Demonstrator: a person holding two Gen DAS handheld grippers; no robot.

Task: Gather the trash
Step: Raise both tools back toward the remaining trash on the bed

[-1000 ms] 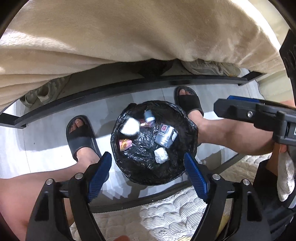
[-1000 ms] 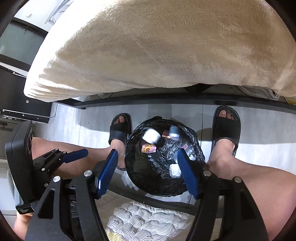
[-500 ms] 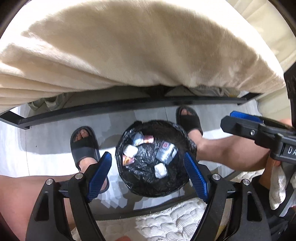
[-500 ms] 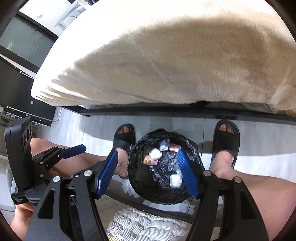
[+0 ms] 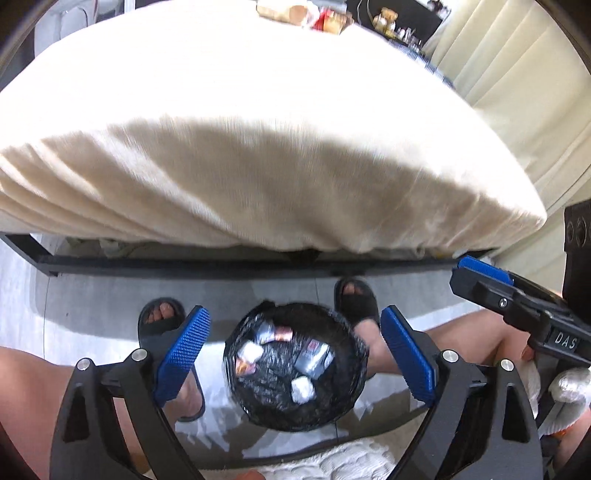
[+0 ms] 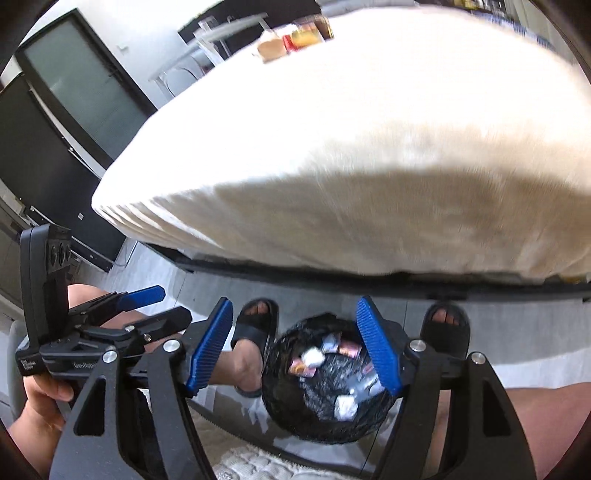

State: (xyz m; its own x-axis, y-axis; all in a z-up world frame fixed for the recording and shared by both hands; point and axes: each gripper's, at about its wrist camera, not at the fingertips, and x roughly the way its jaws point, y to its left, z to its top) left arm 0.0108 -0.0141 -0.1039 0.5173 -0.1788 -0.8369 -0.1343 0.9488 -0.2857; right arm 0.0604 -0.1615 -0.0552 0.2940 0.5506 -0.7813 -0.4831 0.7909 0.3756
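Several wrappers lying in lined bin (image 5: pixel 295 369); more trash (image 5: pixel 310 16) waiting on table; left gripper (image 5: pixel 295 360) jaws just widening, right gripper (image 6: pixel 295 347) parted, both empty.

— What have I got on the left?

— My left gripper (image 5: pixel 295 354) points steeply down, blue pads (image 5: pixel 183 352) spread wide, jaws just opened further, nothing between them.

— And the right?

— My right gripper (image 6: pixel 293 345) is tilted down too, jaws apart (narrower than the left), having eased open slightly, nothing gripped. A bare hand (image 6: pixel 40 402) holds the left one's handle; bare legs (image 5: pixel 22 398) and sandalled feet (image 5: pixel 356 299) sit below.
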